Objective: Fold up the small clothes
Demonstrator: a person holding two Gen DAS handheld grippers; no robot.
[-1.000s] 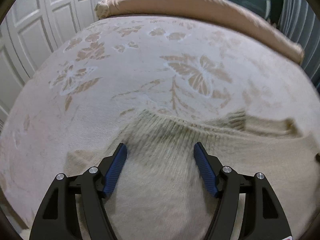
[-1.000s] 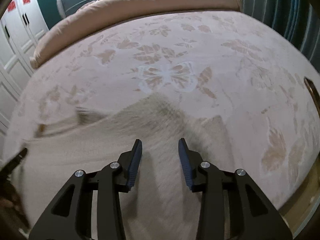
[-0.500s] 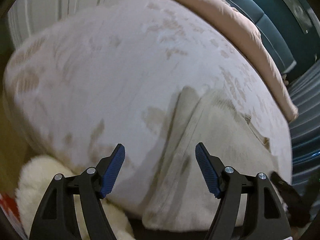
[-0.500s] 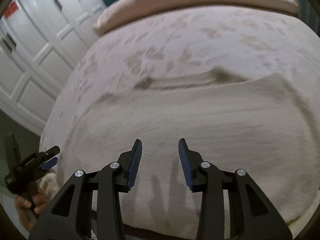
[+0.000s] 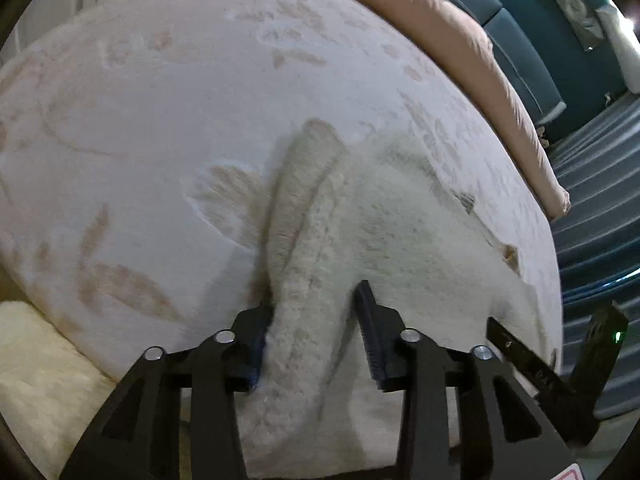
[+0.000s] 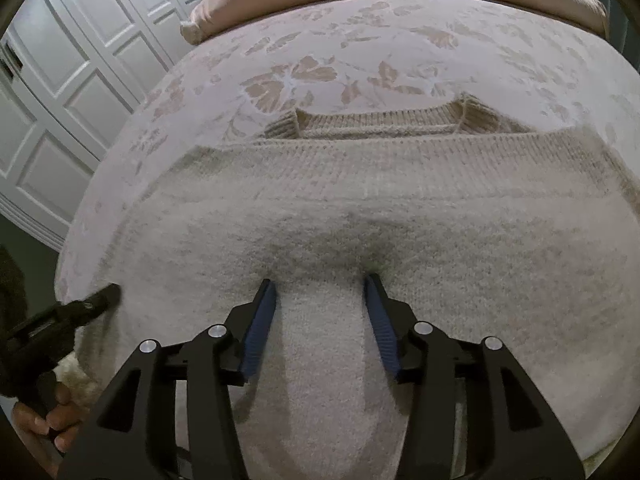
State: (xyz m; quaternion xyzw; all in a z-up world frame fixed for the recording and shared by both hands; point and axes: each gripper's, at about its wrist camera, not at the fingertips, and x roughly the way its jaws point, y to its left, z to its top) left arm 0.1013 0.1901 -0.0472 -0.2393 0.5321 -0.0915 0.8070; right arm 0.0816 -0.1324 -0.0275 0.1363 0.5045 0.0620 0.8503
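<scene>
Here is the cream knitted sweater point(image 6: 360, 200), spread flat on the pale bedspread with tan butterfly print point(image 6: 320, 40). Its ribbed collar sits at twelve o'clock in the right wrist view and its near hem hangs over the bed's edge at six. The right gripper point(image 6: 320, 320) straddles a raised ridge of that hem. Its jaws have just been opening, and the blue pads stand on either side of the knit without clearly pinching it, so it is released. In the left wrist view, the left gripper point(image 5: 310, 332) sits at the sweater's side edge. Its jaws have just been closing, and a thick fold of knit fills the gap. The seven o'clock pad presses into the wool, while the other pad sits right at the fold. Whether it is fully clenched I cannot tell.
</scene>
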